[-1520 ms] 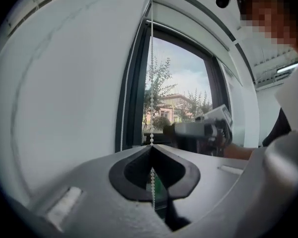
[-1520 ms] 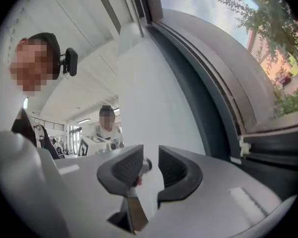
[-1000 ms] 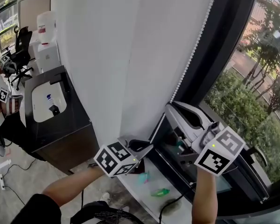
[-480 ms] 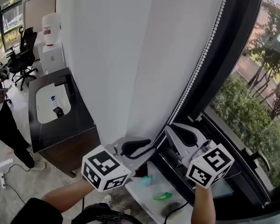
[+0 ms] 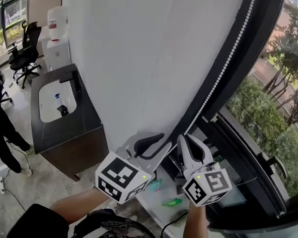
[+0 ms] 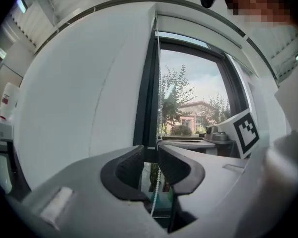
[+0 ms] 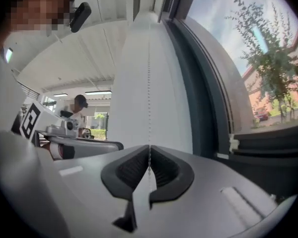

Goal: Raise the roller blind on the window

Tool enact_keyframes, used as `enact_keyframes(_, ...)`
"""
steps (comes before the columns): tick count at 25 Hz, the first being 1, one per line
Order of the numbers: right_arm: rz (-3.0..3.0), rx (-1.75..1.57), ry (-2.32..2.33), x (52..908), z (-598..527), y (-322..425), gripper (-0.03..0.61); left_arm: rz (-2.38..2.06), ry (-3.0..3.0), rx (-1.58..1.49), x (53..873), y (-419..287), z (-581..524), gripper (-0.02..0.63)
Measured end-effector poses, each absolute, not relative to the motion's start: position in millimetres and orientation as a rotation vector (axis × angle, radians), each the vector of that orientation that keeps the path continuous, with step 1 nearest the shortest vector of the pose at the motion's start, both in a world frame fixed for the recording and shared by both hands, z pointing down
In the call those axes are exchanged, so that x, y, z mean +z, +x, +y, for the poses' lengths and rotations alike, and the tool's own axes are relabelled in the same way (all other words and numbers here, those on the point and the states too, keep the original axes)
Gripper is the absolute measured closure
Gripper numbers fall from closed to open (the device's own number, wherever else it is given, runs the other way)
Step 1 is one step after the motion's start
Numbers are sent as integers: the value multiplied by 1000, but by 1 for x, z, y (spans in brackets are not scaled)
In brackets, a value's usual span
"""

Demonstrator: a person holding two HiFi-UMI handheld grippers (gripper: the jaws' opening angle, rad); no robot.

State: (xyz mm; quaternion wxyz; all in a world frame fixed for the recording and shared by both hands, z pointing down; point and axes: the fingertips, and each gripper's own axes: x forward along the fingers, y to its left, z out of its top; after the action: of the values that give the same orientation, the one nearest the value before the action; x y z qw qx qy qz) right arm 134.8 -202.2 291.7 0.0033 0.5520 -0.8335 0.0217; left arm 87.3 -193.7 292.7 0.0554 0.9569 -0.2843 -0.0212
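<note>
Left gripper (image 6: 150,156) stands with its jaws apart, having just narrowed a little. We see the bead chain (image 6: 155,191) hanging between the pads, with neither pad pressing on it. Just right of it, the right gripper (image 7: 149,156) is clamped tight on the chain. Above both, the white blind (image 5: 179,48) hangs, with the chain running up its right edge. Farther right, the window (image 5: 273,98) shows trees.

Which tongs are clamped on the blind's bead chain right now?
The right tongs, pads shut on the bead chain. The left tongs' jaws stand apart, having just closed a little, the chain hanging between them.
</note>
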Motion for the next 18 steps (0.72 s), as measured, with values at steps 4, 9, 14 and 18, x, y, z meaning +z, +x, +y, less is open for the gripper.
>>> enact_keyframes(4, -2495, 165, 1933, 325, -183, 146, 548, -935, 2883, -48, 310, 86, -188, 575)
enact_keyframes(9, -2394, 159, 2021, 336, -168, 148, 548, -973, 2864, 12, 333, 89, -183, 612)
enact_keyframes(14, -2372, 186, 2004, 341, -165, 142, 572, -985, 2882, 61, 340, 98, -181, 614)
enact_keyframes(18, -2342, 201, 2002, 344, -163, 141, 572, -983, 2884, 73, 343, 103, -179, 614)
